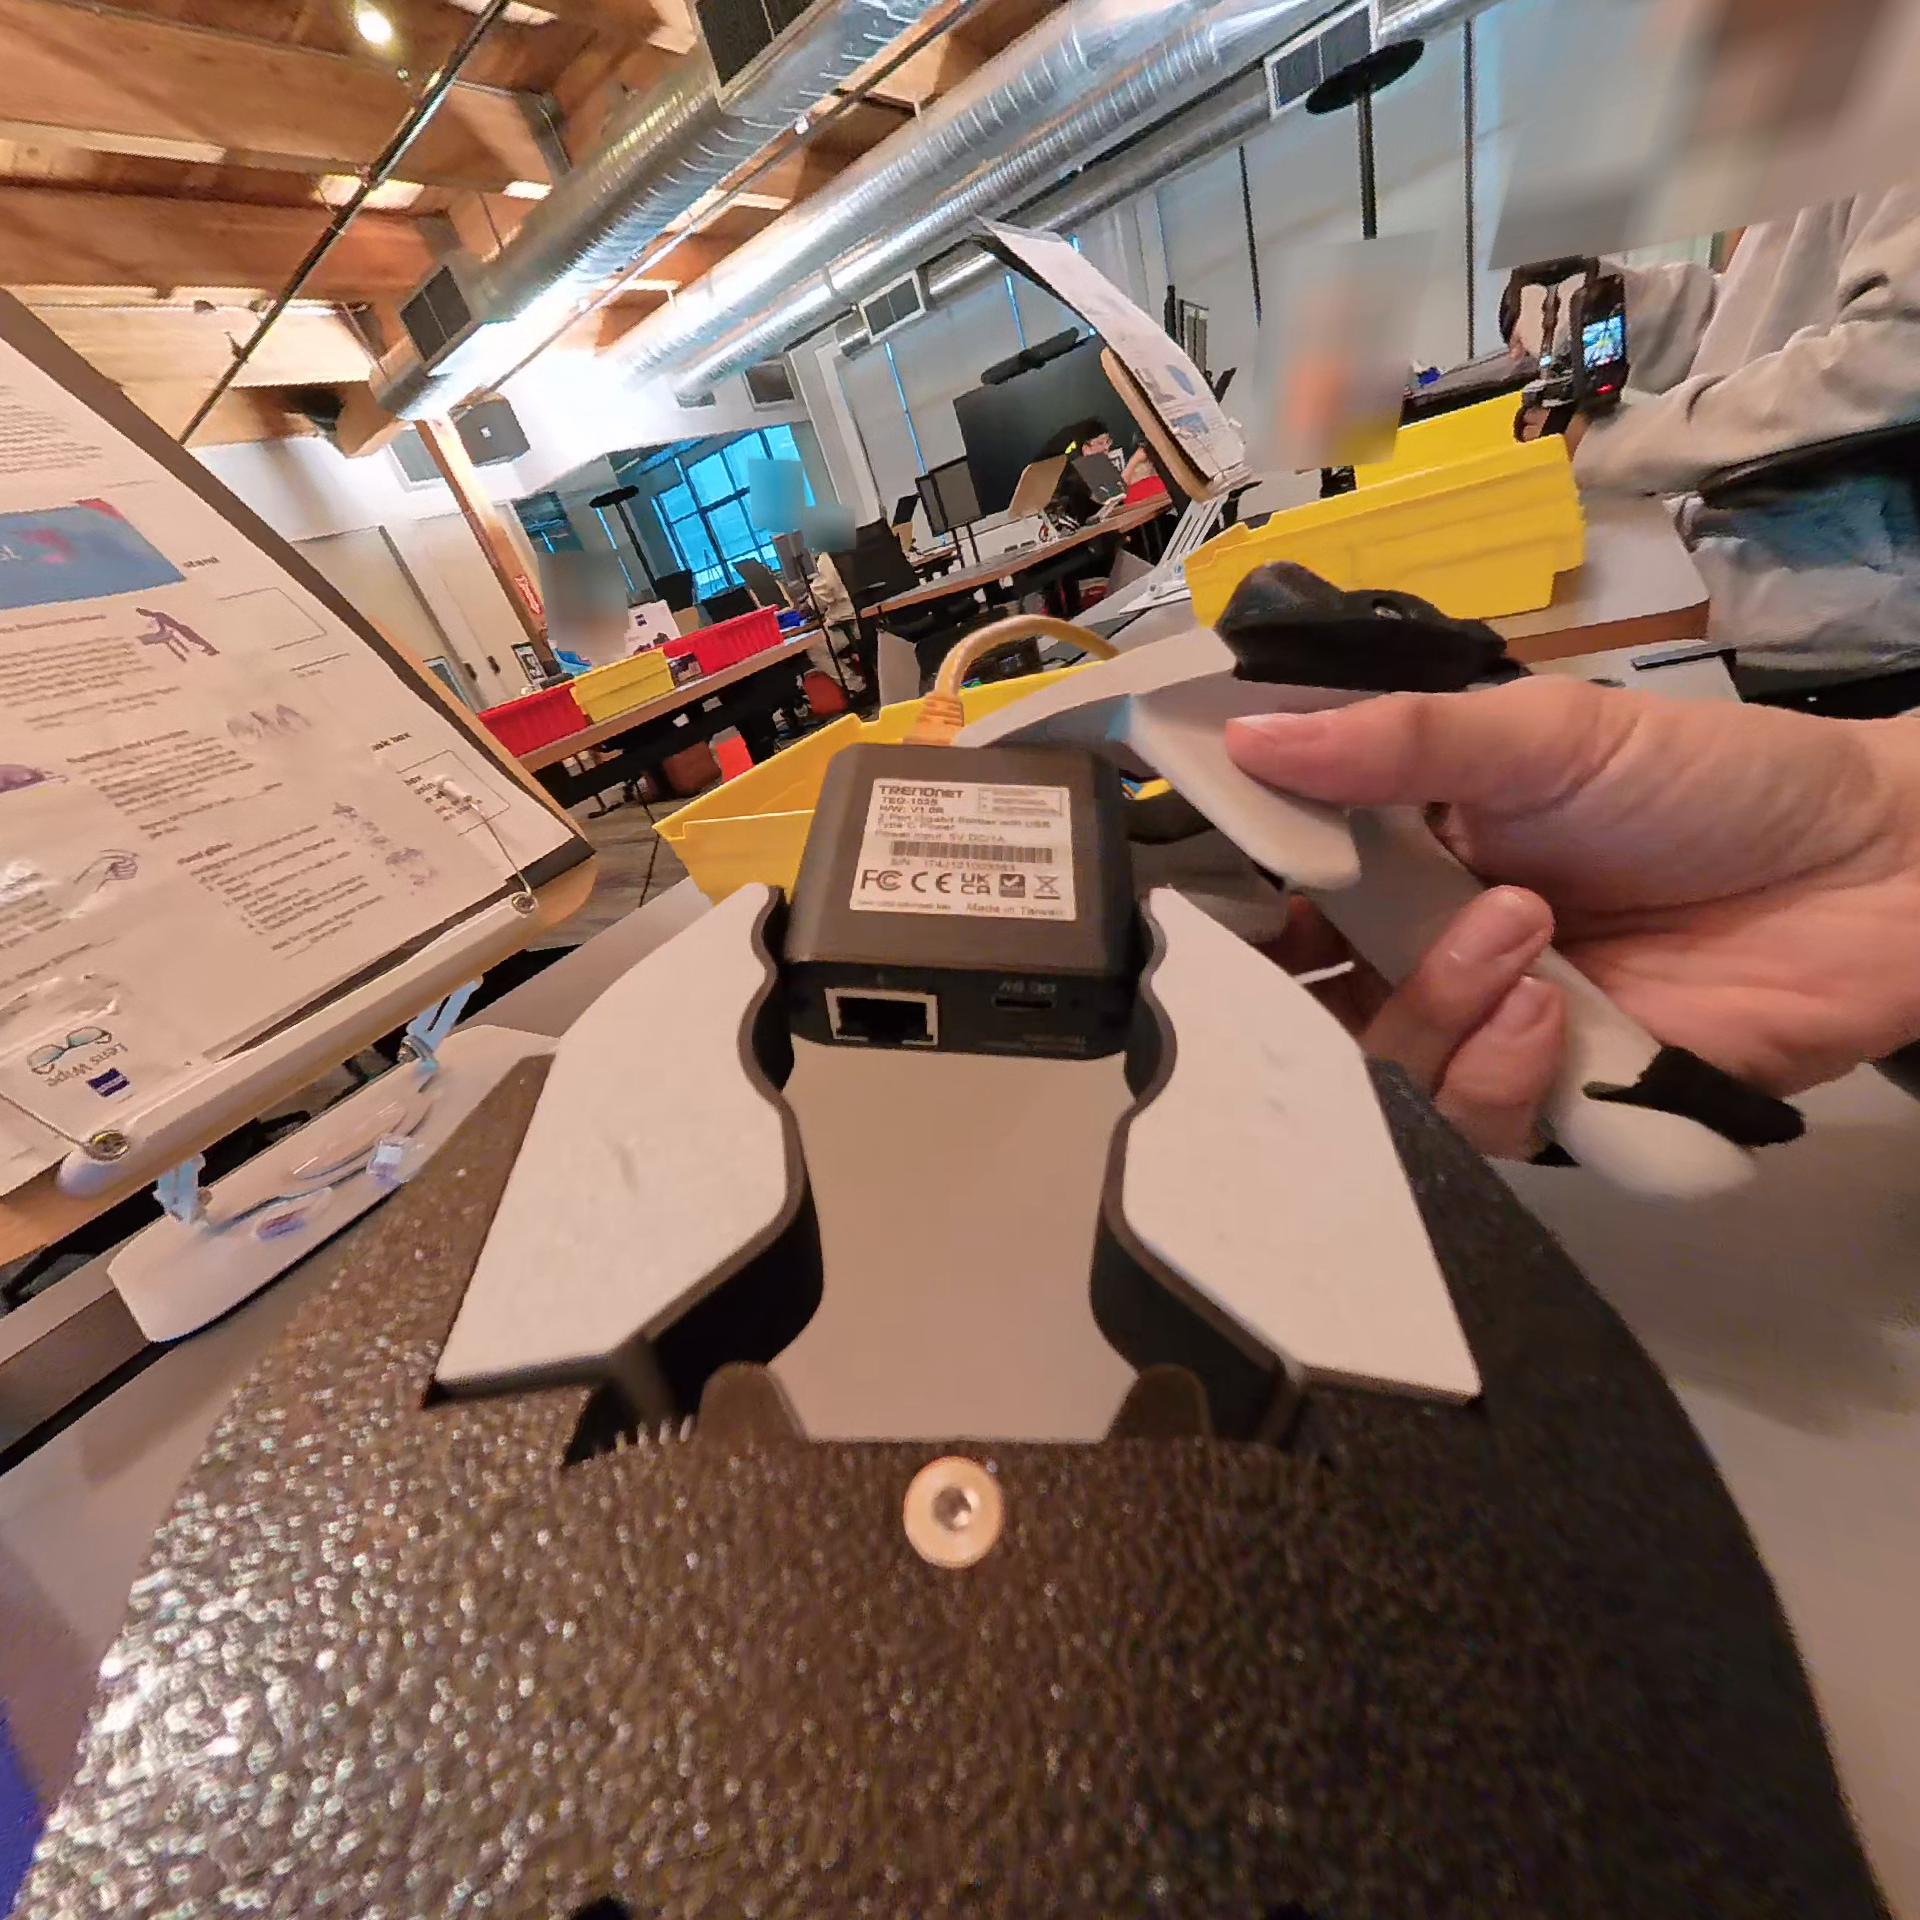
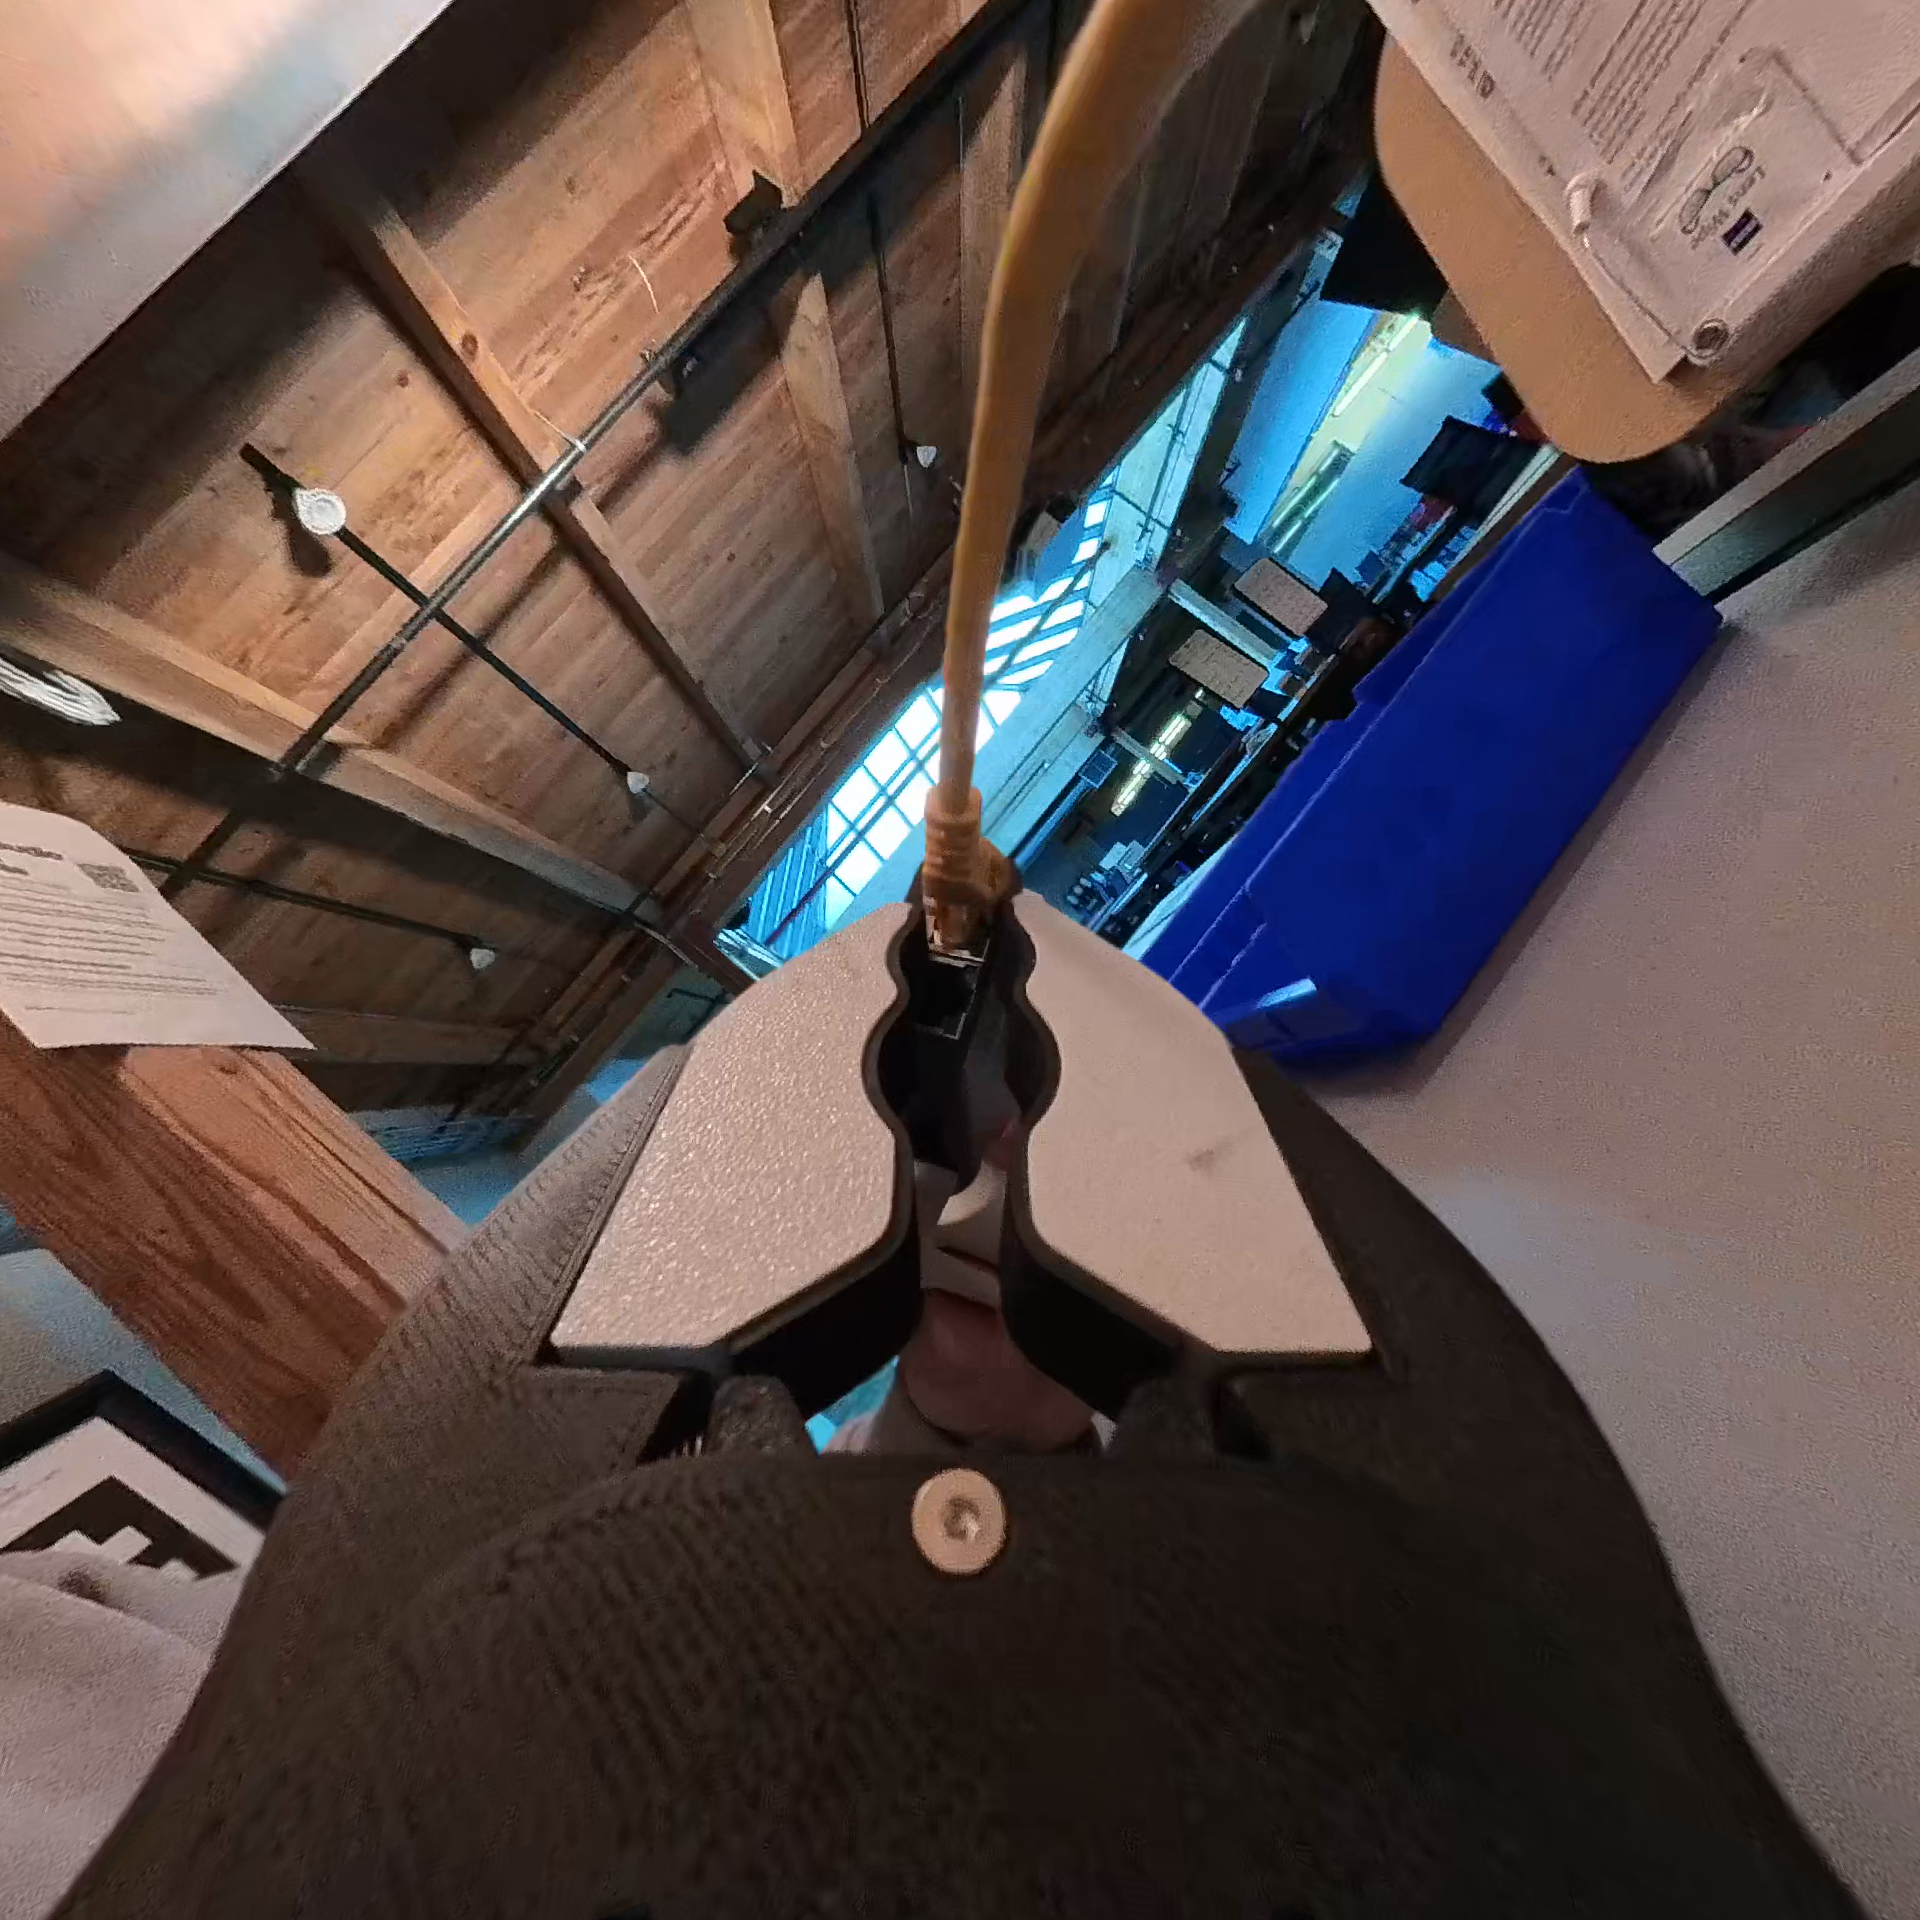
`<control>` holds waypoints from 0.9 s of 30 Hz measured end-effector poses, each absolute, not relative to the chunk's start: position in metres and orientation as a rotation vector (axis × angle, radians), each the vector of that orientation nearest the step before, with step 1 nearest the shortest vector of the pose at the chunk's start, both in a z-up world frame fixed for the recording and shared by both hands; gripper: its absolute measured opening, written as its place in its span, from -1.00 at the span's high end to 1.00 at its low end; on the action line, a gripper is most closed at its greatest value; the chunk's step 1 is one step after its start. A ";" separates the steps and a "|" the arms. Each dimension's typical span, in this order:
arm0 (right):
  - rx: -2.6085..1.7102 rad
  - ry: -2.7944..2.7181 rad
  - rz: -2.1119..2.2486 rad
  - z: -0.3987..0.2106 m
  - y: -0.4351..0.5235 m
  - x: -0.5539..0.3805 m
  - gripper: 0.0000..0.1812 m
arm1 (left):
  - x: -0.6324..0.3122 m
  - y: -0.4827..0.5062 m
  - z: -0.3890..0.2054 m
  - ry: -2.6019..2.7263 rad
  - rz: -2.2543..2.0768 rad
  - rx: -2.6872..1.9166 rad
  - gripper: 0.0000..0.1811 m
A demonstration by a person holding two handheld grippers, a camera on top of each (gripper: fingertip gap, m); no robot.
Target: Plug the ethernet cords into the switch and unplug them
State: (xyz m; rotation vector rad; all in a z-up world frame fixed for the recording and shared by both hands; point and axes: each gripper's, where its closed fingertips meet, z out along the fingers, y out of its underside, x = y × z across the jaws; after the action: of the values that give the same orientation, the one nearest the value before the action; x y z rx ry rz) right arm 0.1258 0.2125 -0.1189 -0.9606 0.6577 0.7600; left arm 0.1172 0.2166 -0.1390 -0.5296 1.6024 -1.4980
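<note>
My left gripper [image 1: 961, 935] is shut on the black switch [image 1: 961, 862], pinching its sides and holding it above the table, label side up. An empty ethernet port [image 1: 881, 1016] faces the camera. A yellow ethernet cord [image 1: 997, 634] has its plug [image 1: 938, 717] in the switch's far side. A hand [image 1: 1662, 862] holds my right gripper [image 1: 1195, 748] over that far end. In the right wrist view my right gripper [image 2: 958, 925] is closed around the yellow plug [image 2: 951, 862]. The cord [image 2: 997, 416] rises away, and the switch [image 2: 956, 1060] shows between the fingers.
A tilted document stand [image 1: 208, 727] is close on the left. A yellow bin [image 1: 748, 821] sits behind the switch and more yellow bins [image 1: 1455, 520] at the right rear. A blue bin [image 2: 1455, 810] sits on the grey table [image 2: 1662, 1039]. A person's grey sleeve [image 1: 1714, 364] is at far right.
</note>
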 end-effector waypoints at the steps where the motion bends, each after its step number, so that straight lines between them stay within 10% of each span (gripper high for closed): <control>1: -0.944 0.669 0.776 -0.119 0.211 0.127 0.87 | 0.118 0.216 -0.140 1.604 -1.482 -0.529 0.32; 27: -0.940 0.802 0.710 -0.141 0.211 0.144 0.85 | 0.129 0.211 -0.161 1.697 -1.497 -0.685 0.32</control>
State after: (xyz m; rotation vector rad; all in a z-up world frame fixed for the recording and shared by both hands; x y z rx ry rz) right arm 0.1444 0.2108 -0.1415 -0.9404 0.8022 0.7101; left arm 0.1288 0.2107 -0.1609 -0.6850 1.6972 -1.4975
